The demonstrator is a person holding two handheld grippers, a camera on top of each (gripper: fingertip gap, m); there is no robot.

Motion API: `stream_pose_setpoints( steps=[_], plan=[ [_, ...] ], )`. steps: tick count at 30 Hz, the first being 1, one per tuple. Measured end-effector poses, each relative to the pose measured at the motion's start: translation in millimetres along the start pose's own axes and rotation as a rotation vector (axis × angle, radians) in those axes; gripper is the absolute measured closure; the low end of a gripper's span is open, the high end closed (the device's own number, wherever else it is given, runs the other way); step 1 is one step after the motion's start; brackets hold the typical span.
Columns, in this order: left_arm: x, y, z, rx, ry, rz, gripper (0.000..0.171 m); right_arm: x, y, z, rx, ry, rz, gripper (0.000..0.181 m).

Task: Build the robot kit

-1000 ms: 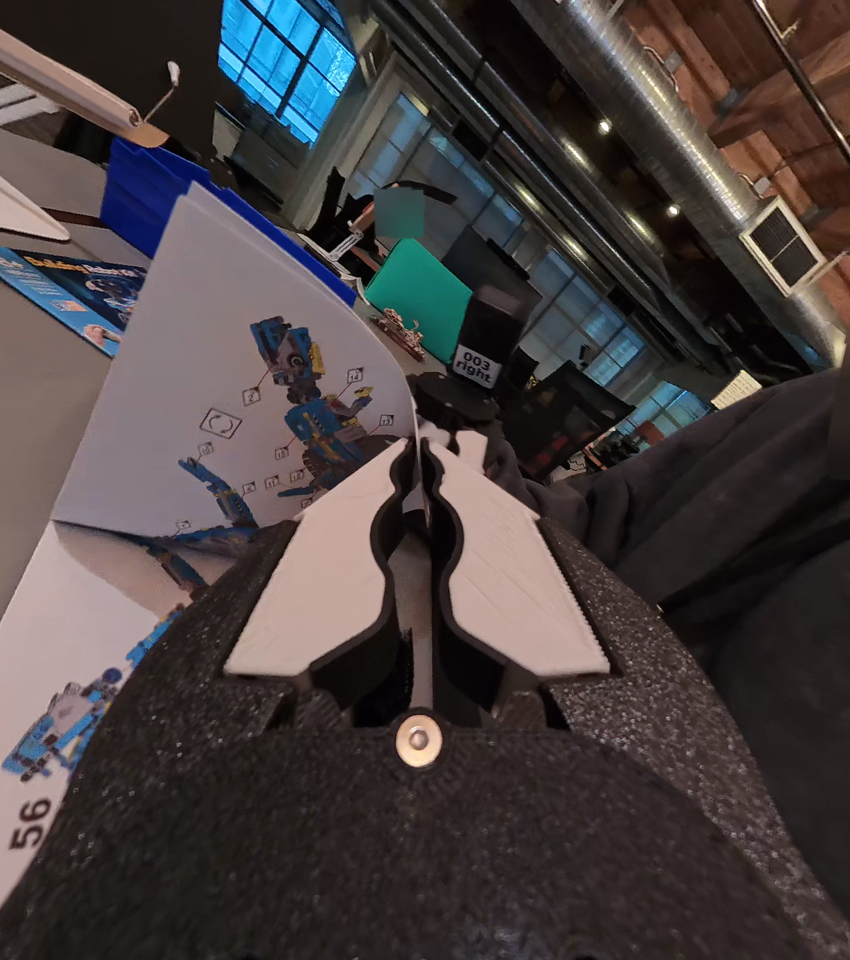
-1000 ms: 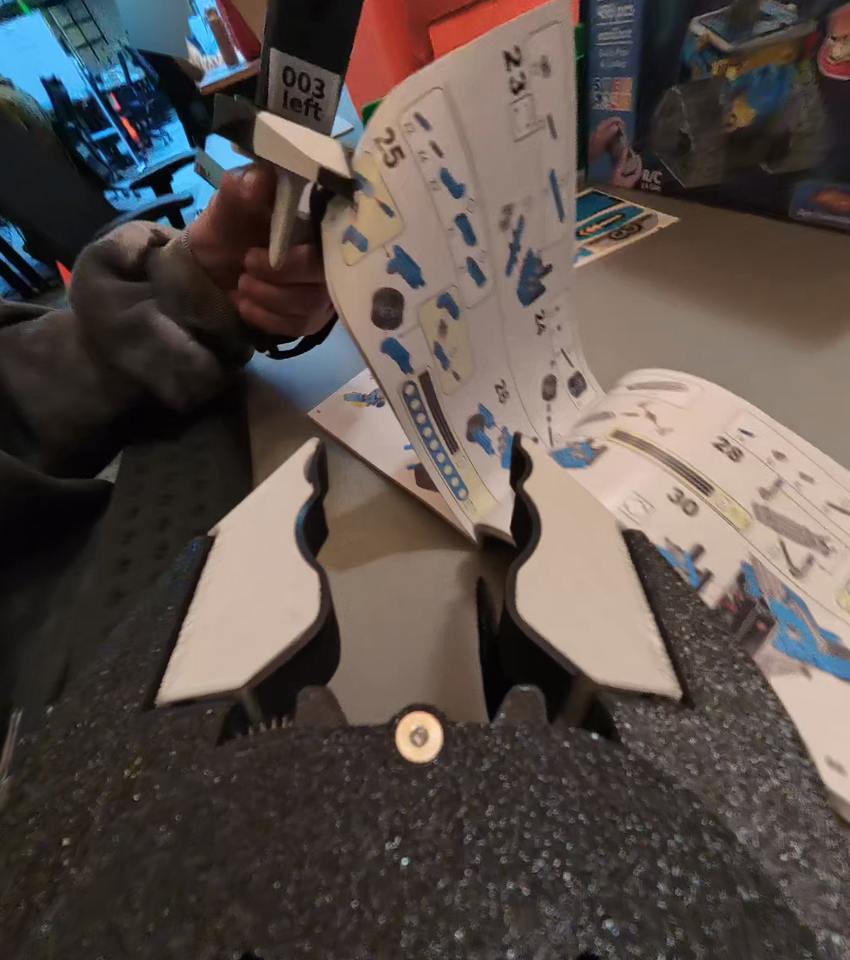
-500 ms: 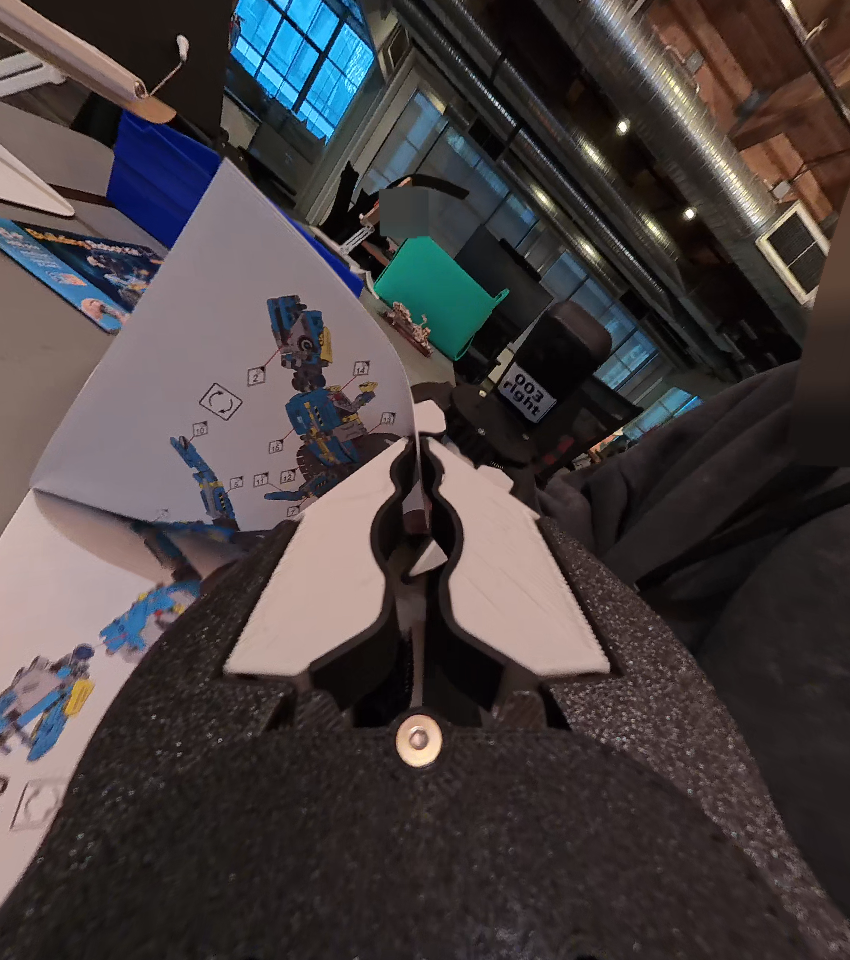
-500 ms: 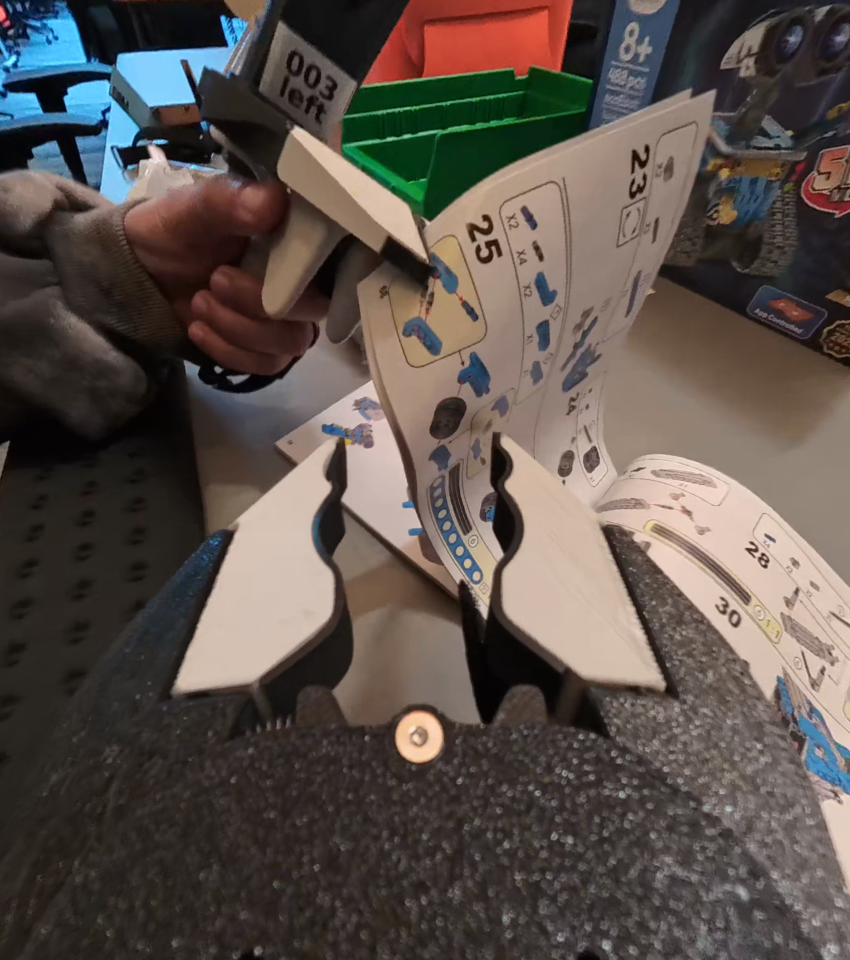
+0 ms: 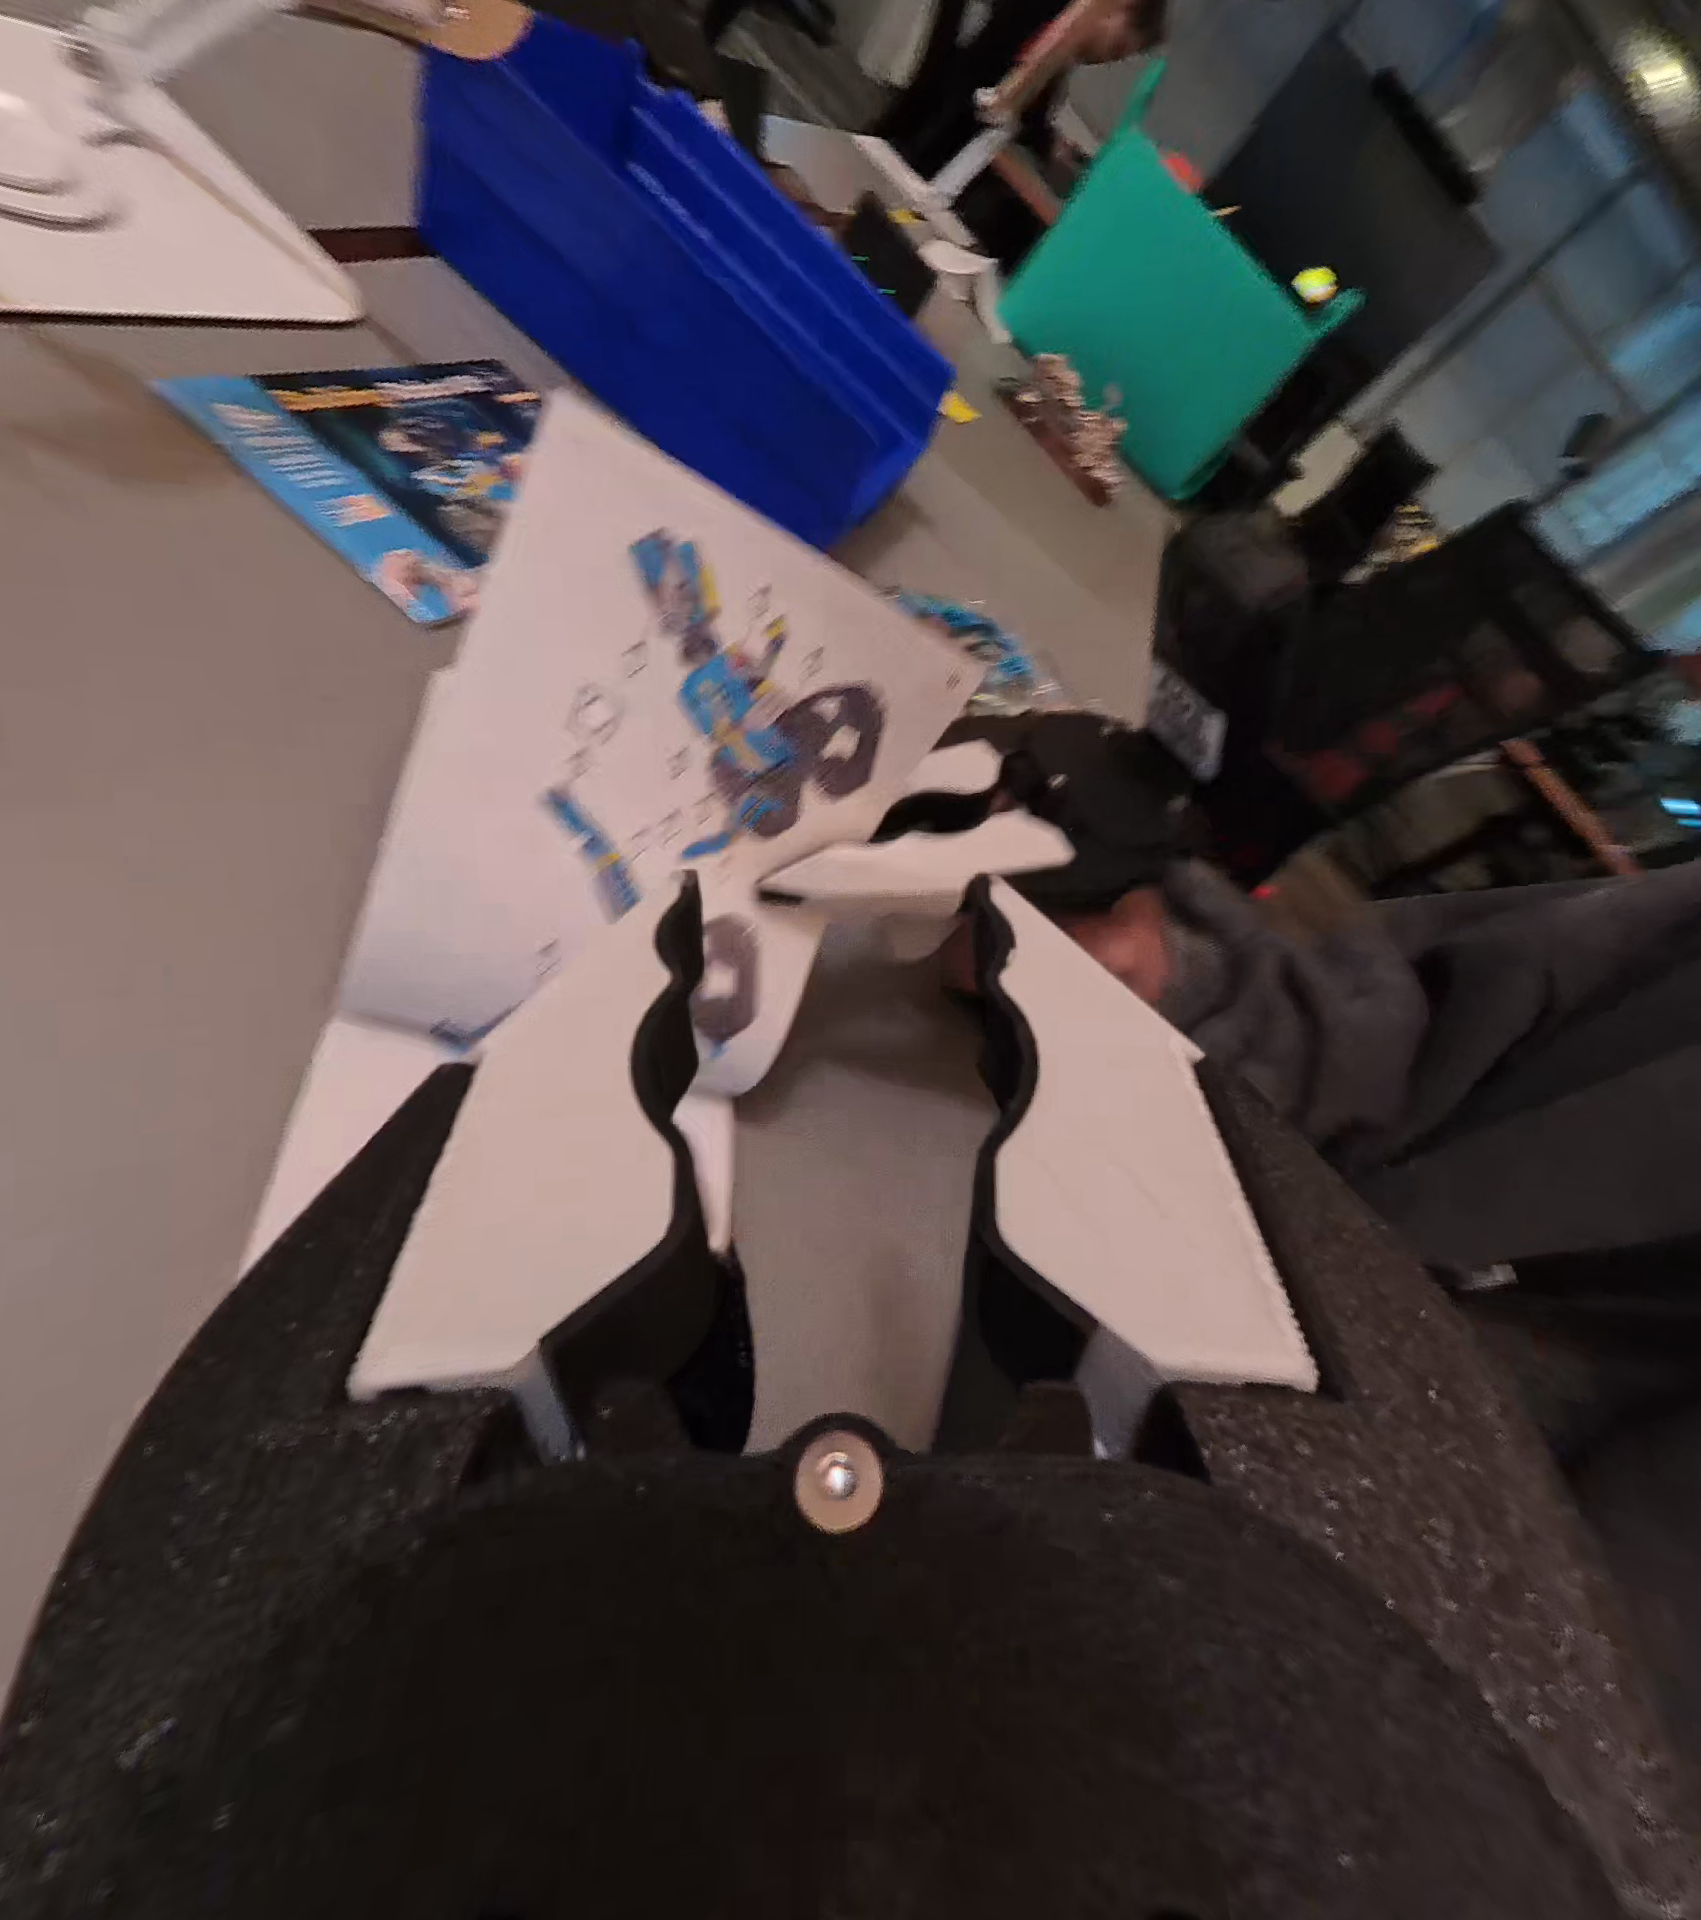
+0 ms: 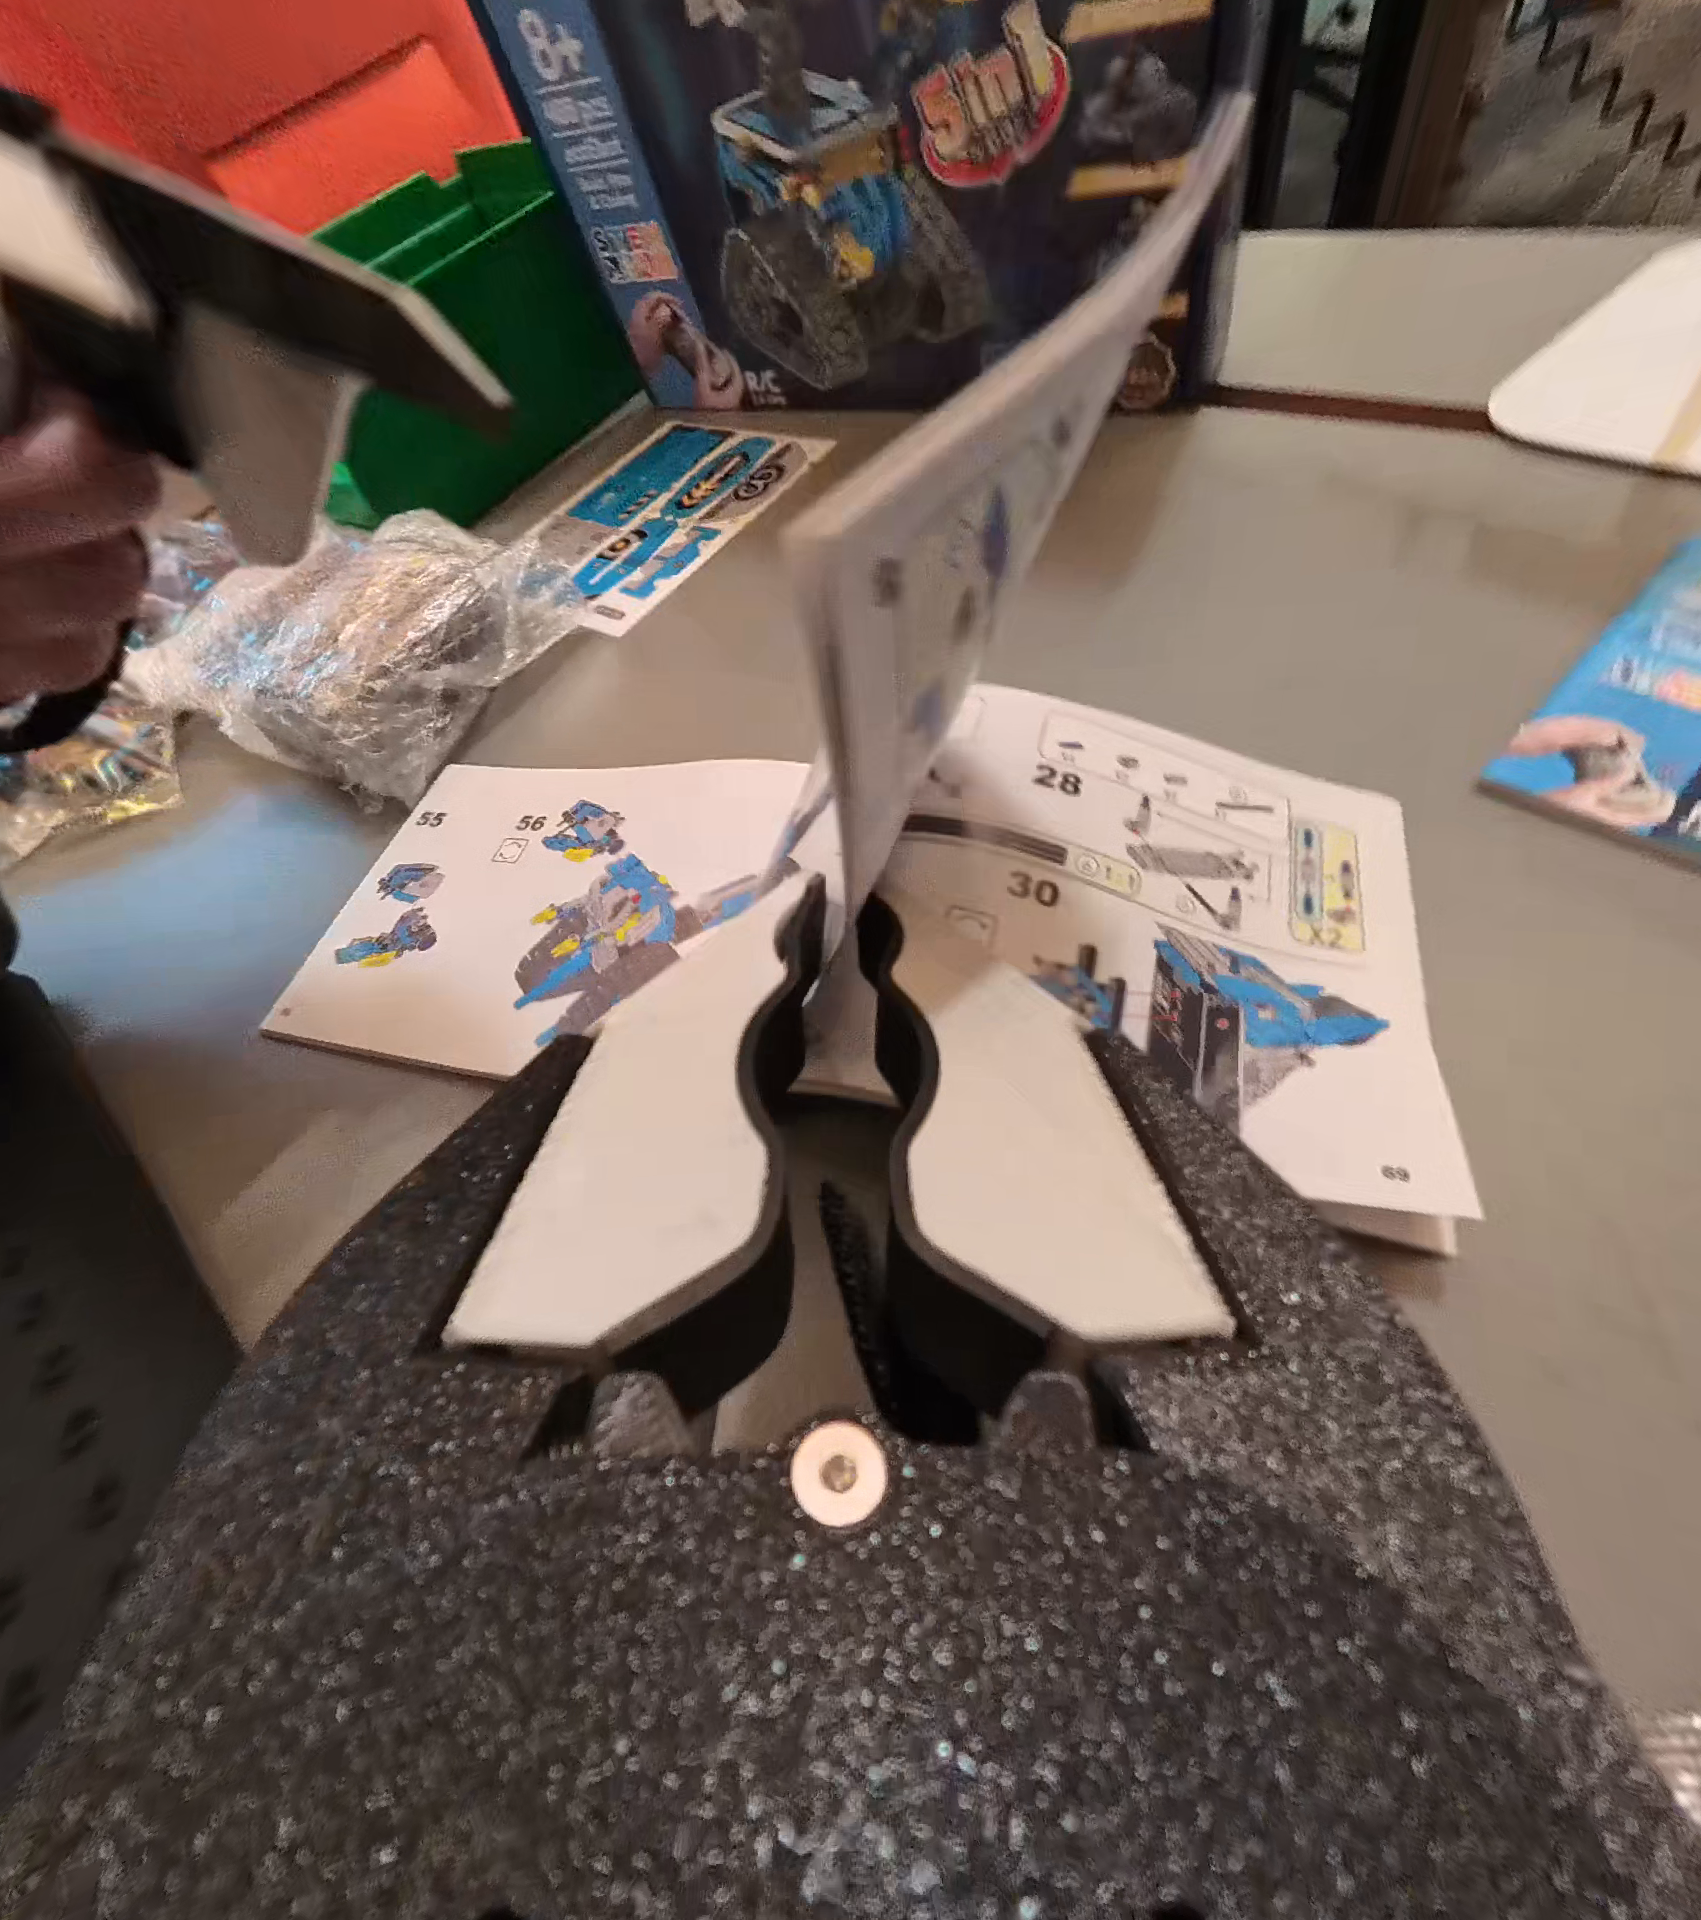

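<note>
the right gripper (image 6: 838, 914) has its jaws pressed nearly together on the lower edge of a raised page (image 6: 971, 488) of the instruction booklet (image 6: 1241, 935), and the sheet stands almost upright above the spine. the left gripper (image 5: 830, 904) has its jaws spread and holds nothing; its tips sit just beside that page, whose printed side faces it, and no contact shows. the booklet lies open and flat on the grey table (image 6: 1345, 540), with spreads visible on both sides of the lifted sheet, so the page is up but not laid to either side. farther out lie a clear bag of parts (image 6: 358, 644), a sticker sheet (image 6: 680, 509), a green bin (image 6: 493, 343), the toy's box (image 6: 877, 187) and a second blue booklet (image 6: 1677, 717).
</note>
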State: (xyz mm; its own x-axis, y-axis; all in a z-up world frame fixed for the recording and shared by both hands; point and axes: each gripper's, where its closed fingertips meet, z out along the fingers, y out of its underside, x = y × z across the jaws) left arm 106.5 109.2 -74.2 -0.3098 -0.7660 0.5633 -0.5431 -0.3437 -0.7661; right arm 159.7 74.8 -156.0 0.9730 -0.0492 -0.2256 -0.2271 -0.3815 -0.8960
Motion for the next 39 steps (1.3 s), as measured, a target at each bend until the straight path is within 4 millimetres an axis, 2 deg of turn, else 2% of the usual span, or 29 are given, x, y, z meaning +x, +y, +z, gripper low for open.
stream_pose_setpoints(
  steps=[4, 7, 9, 10, 12, 15, 19, 23, 29, 32, 34, 35, 36, 37, 38, 39],
  plan=[
    [-18.3, 39.0, -22.4, -0.001, -0.15, 0.017, 0.121, 18.6, 11.4, 0.0, -0.048, 0.023, 0.088, 0.178],
    [-35.9, 86.6, -33.0, -0.116, -0.297, 0.072, 0.118, 33.2, 18.4, 0.8, -0.084, 0.057, 0.122, 0.178],
    [-53.7, 114.2, -40.4, -0.201, -0.435, 0.166, 0.108, 39.0, 22.2, 2.5, -0.104, 0.052, 0.16, 0.178],
    [-57.7, 125.2, -40.4, -0.234, -0.461, 0.181, 0.105, 41.5, 24.6, 3.6, -0.116, 0.05, 0.18, 0.178],
    [-52.1, 138.6, -32.8, -0.258, -0.424, 0.168, 0.101, 45.2, 29.0, 5.9, -0.137, 0.049, 0.208, 0.178],
    [-41.9, 145.3, -24.7, -0.255, -0.381, 0.18, 0.097, 54.2, 36.6, 7.1, -0.174, 0.076, 0.232, 0.178],
    [-52.7, 153.7, -29.6, -0.295, -0.455, 0.247, 0.092, 65.3, 50.9, 8.7, -0.234, 0.111, 0.274, 0.171],
    [-55.7, 148.8, -31.7, -0.255, -0.499, 0.298, 0.092, 70.1, 57.0, 10.2, -0.258, 0.119, 0.301, 0.167],
    [-61.2, 151.2, -23.7, -0.278, -0.59, 0.423, 0.087, 72.9, 56.6, 9.3, -0.258, 0.136, 0.286, 0.166],
    [-69.1, 149.6, -27.8, -0.302, -0.692, 0.528, 0.087, 91.1, 45.5, -1.7, -0.212, 0.246, 0.254, 0.146],
    [-67.6, 145.8, -30.7, -0.291, -0.708, 0.544, 0.09, 103.1, 11.5, -23.5, -0.091, 0.364, 0.132, 0.129],
    [-66.0, 143.9, -32.2, -0.278, -0.706, 0.539, 0.091, 97.8, -14.5, -35.6, -0.014, 0.392, 0.046, 0.123],
    [-64.7, 142.0, -33.8, -0.265, -0.702, 0.532, 0.094, 80.4, -42.7, -44.6, 0.066, 0.369, -0.061, 0.124],
    [-63.4, 140.7, -35.4, -0.254, -0.694, 0.524, 0.094, 47.4, -63.6, -46.4, 0.105, 0.26, -0.184, 0.123],
    [-63.1, 139.9, -37.4, -0.246, -0.69, 0.516, 0.095, 6.7, -70.0, -40.6, 0.078, 0.09, -0.283, 0.122],
    [-63.7, 139.7, -39.4, -0.242, -0.69, 0.51, 0.095, -32.4, -58.7, -30.1, -0.036, -0.101, -0.335, 0.122]
  ],
)
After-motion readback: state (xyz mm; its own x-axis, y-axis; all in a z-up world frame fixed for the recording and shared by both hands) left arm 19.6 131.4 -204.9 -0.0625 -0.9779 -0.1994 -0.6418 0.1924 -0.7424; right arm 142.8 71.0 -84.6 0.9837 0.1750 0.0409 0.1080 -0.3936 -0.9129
